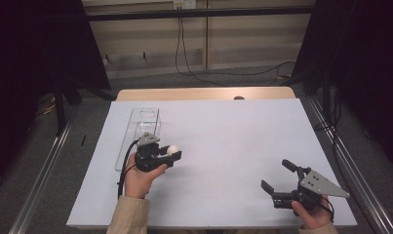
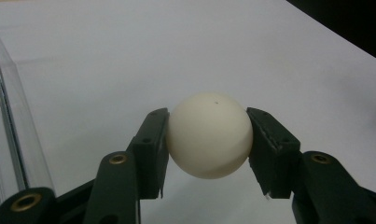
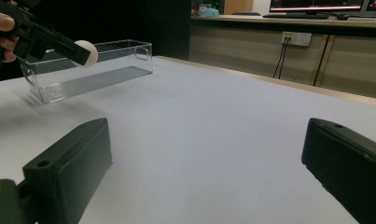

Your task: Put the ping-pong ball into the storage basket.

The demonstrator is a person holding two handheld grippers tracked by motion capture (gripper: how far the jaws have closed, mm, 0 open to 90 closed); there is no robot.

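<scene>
Left gripper view puts a cream-white ball square in the middle, pinched at its widest part between the two black pads of the left gripper, one pad pressed against each side and a tiny dark speck showing near the top of the ball. Under it lies the white table cover, and the ball sits clear of that surface, held up in the air. At the left edge of that view rises the wall of a clear plastic bin, just beside the gripper. From the high view the same ball shows as a pale dot at the tip of the left gripper, which the person's left hand holds over the left part of the table, just to the right of the long, narrow clear bin lying lengthwise on the white cover. A tan sleeve covers the left forearm. Well apart, near the front right corner, the right hand holds the right gripper with its jaws spread wide and nothing between them; a grey three-cornered plate sits on top of it. Right gripper view confirms the wide gap, bare cover between the two jaws, with the ball and bin farther off at upper left.
</scene>
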